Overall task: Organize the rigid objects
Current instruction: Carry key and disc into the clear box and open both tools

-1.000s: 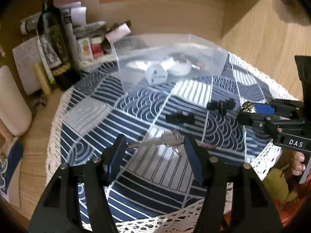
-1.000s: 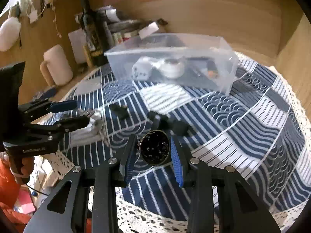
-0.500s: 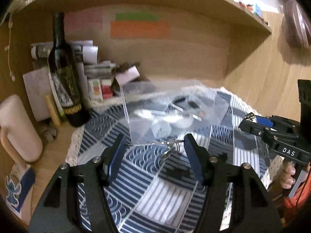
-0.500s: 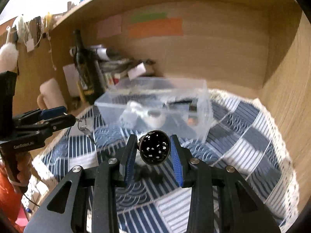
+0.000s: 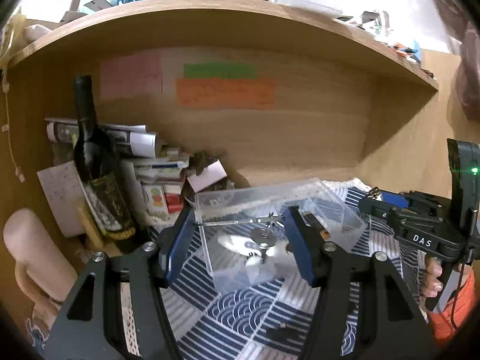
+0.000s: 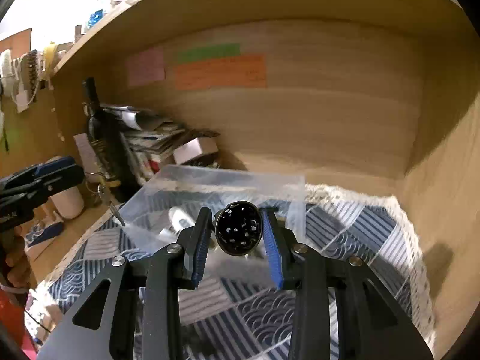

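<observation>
Above the clear plastic box (image 6: 228,192), the right gripper (image 6: 238,234) clamps a dark perforated metal cylinder (image 6: 238,231); the left gripper (image 5: 237,234) pinches a silver key bunch (image 5: 264,237) between its fingers.

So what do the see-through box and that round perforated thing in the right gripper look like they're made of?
The rectangular see-through box looks like clear rigid plastic: its contents and the cloth show through its flat walls. The round dark perforated cap, clamped between the right gripper jaws, looks like dull dark metal, though painted plastic is possible.
</observation>
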The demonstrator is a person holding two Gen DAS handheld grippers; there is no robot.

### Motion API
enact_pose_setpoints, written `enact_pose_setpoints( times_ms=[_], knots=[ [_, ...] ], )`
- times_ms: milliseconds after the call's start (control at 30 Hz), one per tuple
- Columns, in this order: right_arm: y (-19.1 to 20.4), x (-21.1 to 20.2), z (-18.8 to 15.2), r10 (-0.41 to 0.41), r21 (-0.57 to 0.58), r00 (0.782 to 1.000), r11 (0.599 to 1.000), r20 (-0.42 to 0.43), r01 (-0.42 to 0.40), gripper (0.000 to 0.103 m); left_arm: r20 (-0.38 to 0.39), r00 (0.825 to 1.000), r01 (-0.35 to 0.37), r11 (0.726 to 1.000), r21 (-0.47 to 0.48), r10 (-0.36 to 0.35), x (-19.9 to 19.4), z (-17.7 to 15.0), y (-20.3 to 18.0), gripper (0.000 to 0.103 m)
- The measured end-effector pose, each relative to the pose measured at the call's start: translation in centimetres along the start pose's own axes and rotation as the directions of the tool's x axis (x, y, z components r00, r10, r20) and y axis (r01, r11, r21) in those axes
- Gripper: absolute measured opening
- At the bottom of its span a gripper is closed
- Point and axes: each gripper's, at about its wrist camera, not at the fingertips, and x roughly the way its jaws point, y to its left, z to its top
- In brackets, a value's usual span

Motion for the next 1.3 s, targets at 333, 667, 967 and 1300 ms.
enact_pose_setpoints(
  times_ms=[333, 667, 967, 1300],
  knots=[
    [0.1, 3.8, 1.5, -0.005, -0.049, 0.997, 0.999, -0.074, 0.001, 0.031, -0.087, 0.996, 0.001, 1.000, 0.021, 0.001, 6.0, 0.5, -0.5, 0.061],
    [-0.6, 8.8, -0.6, -0.012, -0.045, 0.976, 0.999, -0.216, 0.002, 0.031, -0.222, 0.974, 0.041, 0.999, 0.004, -0.039, 11.3, -2.2, -0.8, 0.061],
    [-0.2, 9.6, -1.0, -0.016, -0.064, 0.968, 0.998, -0.251, 0.000, 0.032, -0.302, 0.951, 0.058, 0.998, -0.021, -0.061, 13.0, -2.9, -1.1, 0.061],
    [0.7, 5.5, 0.5, -0.025, -0.083, 0.986, 0.996, -0.168, 0.011, 0.044, -0.257, 0.965, 0.060, 0.998, -0.016, -0.062, 9.5, -1.9, -1.6, 0.078]
  ],
)
